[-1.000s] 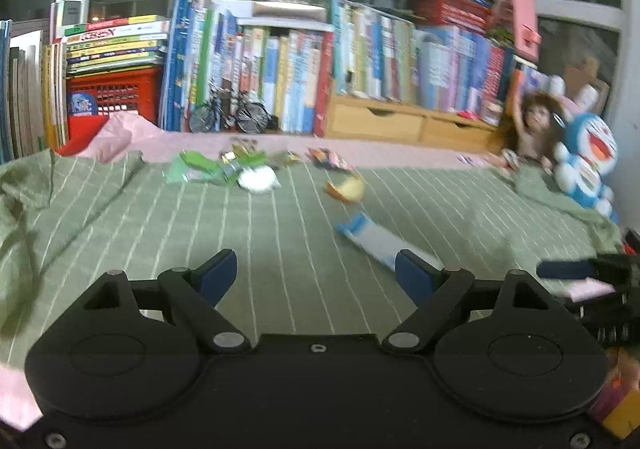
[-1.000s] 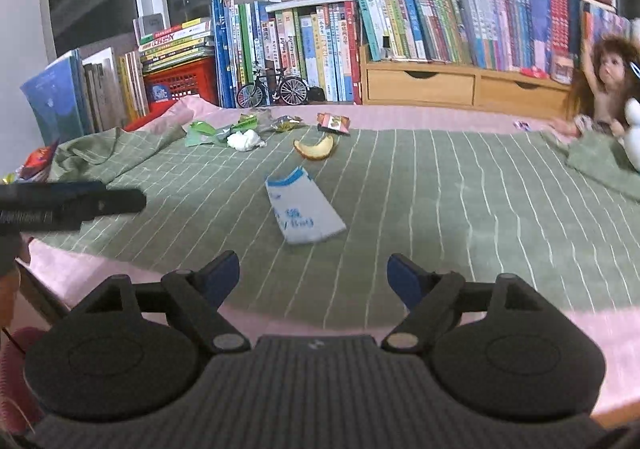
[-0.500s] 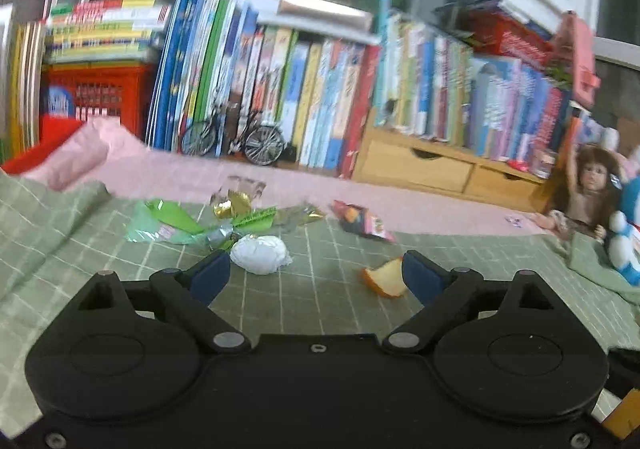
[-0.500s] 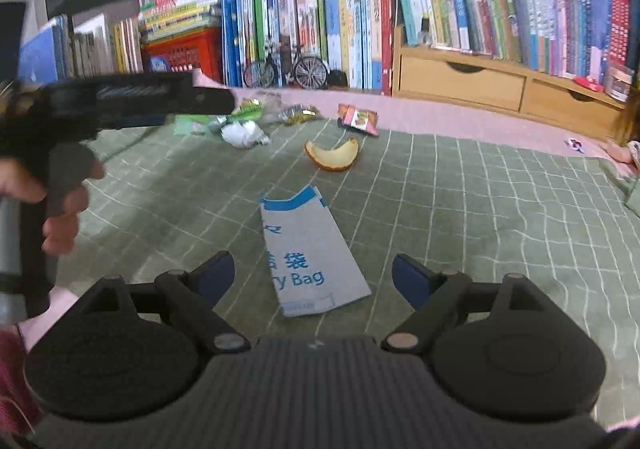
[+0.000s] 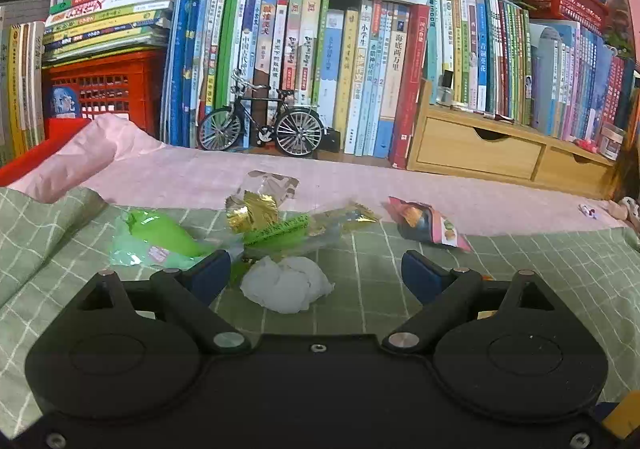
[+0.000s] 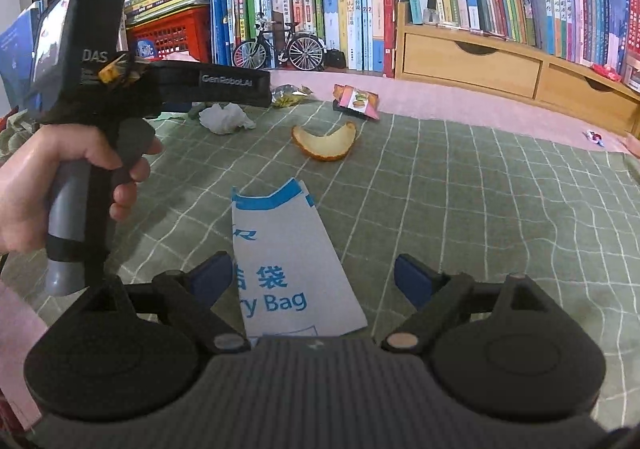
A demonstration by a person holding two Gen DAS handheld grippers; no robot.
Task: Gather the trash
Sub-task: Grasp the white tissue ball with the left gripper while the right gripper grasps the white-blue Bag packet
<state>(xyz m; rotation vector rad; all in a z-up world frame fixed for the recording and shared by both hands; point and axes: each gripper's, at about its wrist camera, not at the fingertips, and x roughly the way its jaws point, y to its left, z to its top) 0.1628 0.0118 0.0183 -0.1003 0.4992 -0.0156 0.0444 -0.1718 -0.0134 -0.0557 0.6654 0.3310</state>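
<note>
A crumpled white tissue (image 5: 286, 285) lies on the green checked cloth (image 5: 520, 261), just ahead of my open left gripper (image 5: 316, 273). Behind it sit a green plastic wrapper (image 5: 160, 237), gold foil wrappers (image 5: 256, 211) and a red snack packet (image 5: 428, 225). My open right gripper (image 6: 314, 275) hovers over a white and blue paper bag (image 6: 288, 261) lying flat. Beyond the bag lie an orange peel (image 6: 326, 143), the tissue (image 6: 224, 119) and the snack packet (image 6: 356, 101). A hand (image 6: 44, 177) holds the left gripper's handle at the left of the right wrist view.
Rows of upright books (image 5: 320, 61), a model bicycle (image 5: 262, 123), a red crate (image 5: 104, 87) and wooden drawers (image 5: 480, 151) line the back. Pink fabric (image 5: 80, 157) bunches at the left. A small candy wrapper (image 6: 596, 137) lies far right.
Both grippers have moved forward over the cloth. The left one has closed in on the tissue and wrappers; the right one has come over the paper bag. Both stay open.
</note>
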